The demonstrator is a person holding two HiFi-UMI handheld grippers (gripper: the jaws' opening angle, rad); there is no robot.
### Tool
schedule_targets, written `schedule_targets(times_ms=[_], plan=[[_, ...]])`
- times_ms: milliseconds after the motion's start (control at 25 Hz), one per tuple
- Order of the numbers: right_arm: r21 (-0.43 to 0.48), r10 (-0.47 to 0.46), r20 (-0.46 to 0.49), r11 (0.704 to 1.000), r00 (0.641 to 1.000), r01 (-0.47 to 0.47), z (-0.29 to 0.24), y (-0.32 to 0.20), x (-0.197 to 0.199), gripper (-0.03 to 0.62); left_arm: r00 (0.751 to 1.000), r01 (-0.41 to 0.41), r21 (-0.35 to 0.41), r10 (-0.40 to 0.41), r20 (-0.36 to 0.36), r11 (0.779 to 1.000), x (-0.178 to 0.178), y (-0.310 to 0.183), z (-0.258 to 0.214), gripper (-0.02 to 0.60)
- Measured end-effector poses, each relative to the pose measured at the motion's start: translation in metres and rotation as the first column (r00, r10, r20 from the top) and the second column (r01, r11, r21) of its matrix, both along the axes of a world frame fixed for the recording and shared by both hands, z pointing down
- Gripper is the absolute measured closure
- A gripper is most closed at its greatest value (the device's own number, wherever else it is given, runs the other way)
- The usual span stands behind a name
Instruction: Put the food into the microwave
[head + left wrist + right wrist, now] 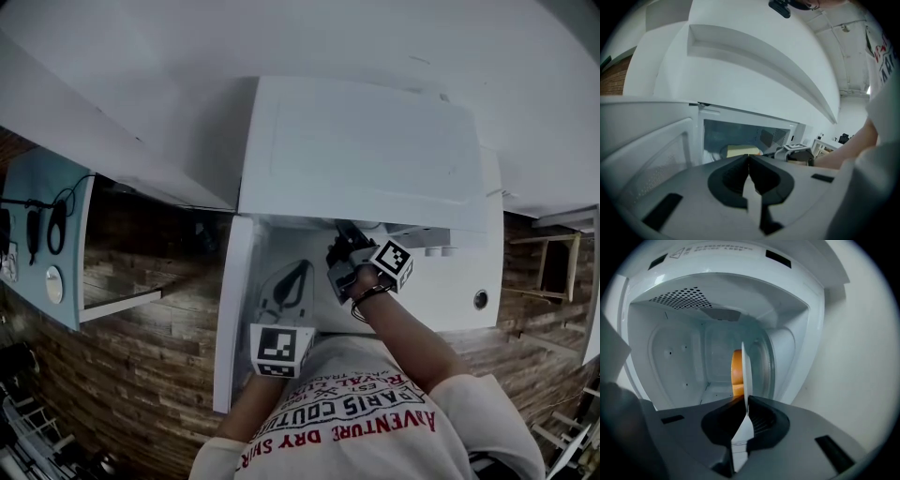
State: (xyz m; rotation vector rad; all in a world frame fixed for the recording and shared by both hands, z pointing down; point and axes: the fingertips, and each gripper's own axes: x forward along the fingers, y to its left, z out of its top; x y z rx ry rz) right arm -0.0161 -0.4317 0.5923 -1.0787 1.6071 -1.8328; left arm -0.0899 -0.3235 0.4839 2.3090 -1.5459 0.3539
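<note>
The white microwave (366, 150) stands with its door (234, 309) swung open to the left. My right gripper (744, 401) is shut on the rim of a white plate (746, 373), seen edge-on, and reaches into the cavity (689, 357). Orange-yellow food (736, 371) lies on the plate. In the head view the right gripper (342, 255) sits at the microwave's mouth. The left gripper view shows the food (740, 151) inside the cavity. My left gripper (749, 161) is shut with nothing in it, and its marker cube (281, 349) hangs beside the door's inner face.
White wall and cabinet surfaces surround the microwave. A wood-plank floor (141, 375) lies below. A blue panel (42, 244) with hanging items is at the left and a wooden frame (558, 267) at the right. The microwave's control knob (480, 299) faces me on its right.
</note>
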Motion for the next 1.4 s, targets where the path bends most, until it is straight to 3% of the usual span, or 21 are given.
schedule_targets(times_ms=[280,400,520,640,720,800,920,1000,1200,1320,1400], plan=[[-0.001,-0.05,-0.113,0.999,0.992,0.05,-0.002,-0.002,-0.003,0.559,1.0,0.0,-0.003,0.0,0.0,1.0,-0.006,-0.001,0.0,0.574],[0.019,-0.084,-0.099,0.996,0.992,0.086,-0.011,-0.004,-0.007,0.423,1.0,0.005,0.006,-0.005,-0.01,1.0,-0.008,-0.004,-0.005,0.574],[0.033,-0.118,-0.137,0.992,0.983,0.124,-0.015,-0.003,-0.008,0.387,1.0,0.003,0.008,-0.003,-0.015,1.0,-0.007,-0.005,-0.006,0.574],[0.055,-0.186,-0.232,0.977,0.955,0.204,-0.017,0.001,-0.01,0.362,1.0,-0.003,0.011,0.003,-0.013,1.0,-0.005,-0.005,-0.007,0.574],[0.074,-0.259,-0.323,0.952,0.91,0.297,-0.019,0.005,-0.016,0.347,1.0,-0.006,0.011,0.006,-0.015,1.0,-0.005,-0.004,-0.007,0.574],[0.083,-0.335,-0.467,0.905,0.818,0.418,-0.018,0.01,-0.021,0.34,1.0,-0.011,0.01,0.011,-0.014,1.0,-0.004,-0.004,-0.007,0.574],[0.042,-0.405,-0.711,0.792,0.575,0.609,-0.014,0.017,-0.025,0.338,1.0,-0.011,0.013,0.011,-0.015,1.0,-0.005,-0.004,-0.008,0.574],[0.003,-0.408,-0.802,0.727,0.436,0.686,-0.013,0.02,-0.027,0.338,1.0,-0.01,0.013,0.01,-0.016,1.0,-0.005,-0.005,-0.008,0.574],[-0.134,-0.433,-0.876,0.643,0.214,0.754,0.0,0.027,-0.019,0.342,1.0,-0.017,0.013,0.017,-0.013,1.0,-0.004,-0.005,-0.009,0.574],[-0.239,-0.432,-0.901,0.572,0.041,0.785,0.006,0.031,-0.015,0.344,1.0,-0.015,0.007,0.015,-0.011,1.0,-0.004,-0.004,-0.008,0.574],[-0.295,-0.419,-0.906,0.533,-0.055,0.793,0.008,0.032,-0.012,0.361,1.0,-0.012,-0.004,0.012,-0.012,1.0,-0.005,-0.004,-0.006,0.574]])
